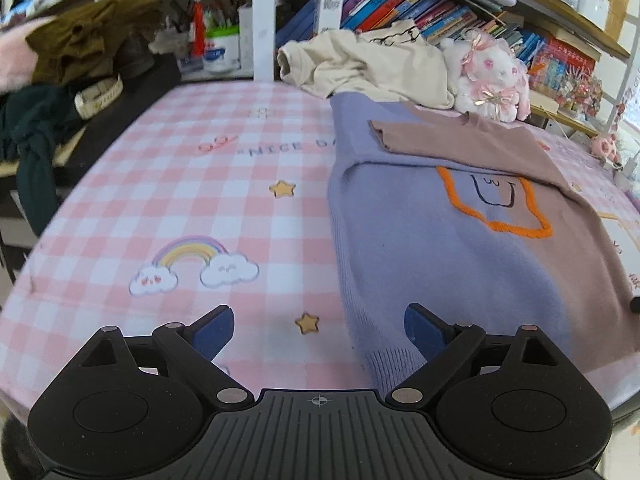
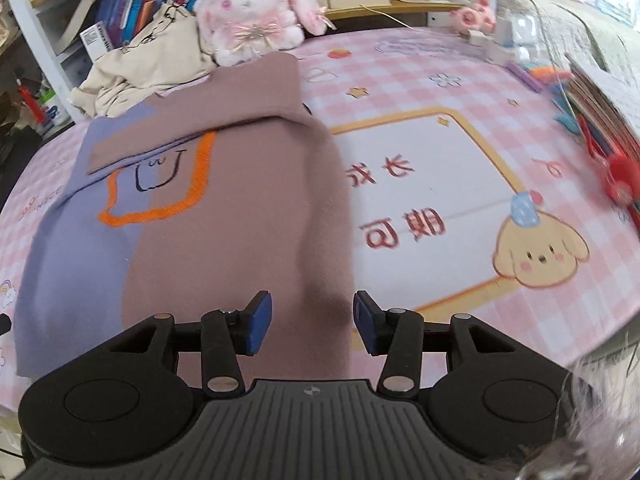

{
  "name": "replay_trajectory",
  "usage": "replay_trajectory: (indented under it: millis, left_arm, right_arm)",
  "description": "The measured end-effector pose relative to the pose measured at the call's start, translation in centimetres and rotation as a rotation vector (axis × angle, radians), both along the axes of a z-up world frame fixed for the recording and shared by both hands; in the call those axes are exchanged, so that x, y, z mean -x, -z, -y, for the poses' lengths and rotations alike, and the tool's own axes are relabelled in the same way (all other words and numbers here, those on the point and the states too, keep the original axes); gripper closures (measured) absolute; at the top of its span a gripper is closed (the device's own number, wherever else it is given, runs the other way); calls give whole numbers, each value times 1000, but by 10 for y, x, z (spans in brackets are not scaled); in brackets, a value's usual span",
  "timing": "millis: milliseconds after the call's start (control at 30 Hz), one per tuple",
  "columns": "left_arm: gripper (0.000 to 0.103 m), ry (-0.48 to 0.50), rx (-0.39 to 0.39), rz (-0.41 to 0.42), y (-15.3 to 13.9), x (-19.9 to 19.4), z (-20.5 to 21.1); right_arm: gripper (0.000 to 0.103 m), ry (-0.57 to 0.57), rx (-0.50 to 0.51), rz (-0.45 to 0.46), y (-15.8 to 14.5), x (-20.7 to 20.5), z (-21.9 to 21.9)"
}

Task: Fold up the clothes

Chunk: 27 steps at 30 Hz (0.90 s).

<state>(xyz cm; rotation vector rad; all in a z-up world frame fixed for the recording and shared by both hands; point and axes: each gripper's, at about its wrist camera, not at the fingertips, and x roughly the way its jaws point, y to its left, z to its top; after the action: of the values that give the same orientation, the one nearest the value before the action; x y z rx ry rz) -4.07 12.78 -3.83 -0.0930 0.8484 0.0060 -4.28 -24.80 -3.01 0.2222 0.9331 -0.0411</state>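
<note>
A two-tone sweater (image 1: 440,240), lilac on one half and dusty mauve on the other with an orange-outlined motif, lies flat on the pink checked tablecloth (image 1: 200,184). Both sleeves are folded across its chest. My left gripper (image 1: 319,330) is open above the sweater's near left hem corner, and its right pad sits over the lilac knit. In the right wrist view the sweater (image 2: 224,208) fills the left half. My right gripper (image 2: 313,322) is open over the mauve hem near its right edge, with nothing pinched between the pads.
A crumpled cream garment (image 1: 372,64) and a white plush rabbit (image 1: 488,76) lie at the table's far edge before bookshelves. Dark clothes (image 1: 36,136) are heaped at the left. Books and red and blue items (image 2: 600,120) crowd the right side.
</note>
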Motion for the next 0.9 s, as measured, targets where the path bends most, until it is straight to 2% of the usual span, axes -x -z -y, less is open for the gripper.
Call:
replay_trajectory:
  millis: [133, 167, 200, 267, 400, 433, 500, 533, 667, 767, 900]
  left_arm:
    - [21, -24, 15, -19, 4, 1, 3]
    - [26, -38, 23, -28, 6, 1, 4]
    - [37, -53, 39, -40, 7, 0, 3]
    - [44, -81, 75, -66, 10, -2, 3]
    - [60, -103, 77, -84, 17, -10, 6]
    - [65, -108, 67, -80, 17, -12, 9]
    - [91, -100, 71, -81, 17, -14, 13]
    - [96, -94, 78, -83, 17, -15, 16]
    - [98, -64, 66, -57, 5, -6, 31]
    - [98, -19, 83, -22, -10, 5, 42]
    - [93, -28, 81, -44, -6, 6, 40]
  right_arm:
    - [59, -18, -11, -14, 6, 2, 8]
    - [60, -24, -18, -21, 8, 2, 10]
    - [60, -28, -25, -29, 10, 2, 12]
    - [63, -28, -36, -38, 12, 2, 16]
    - [68, -61, -35, -37, 13, 0, 21]
    - [77, -72, -29, -35, 13, -1, 20]
    - [91, -94, -38, -37, 14, -4, 21]
    - [93, -98, -42, -38, 14, -5, 21]
    - [95, -127, -50, -5, 5, 5, 19]
    - [95, -164, -110, 30, -7, 16, 20]
    - [94, -166, -140, 16, -6, 16, 23]
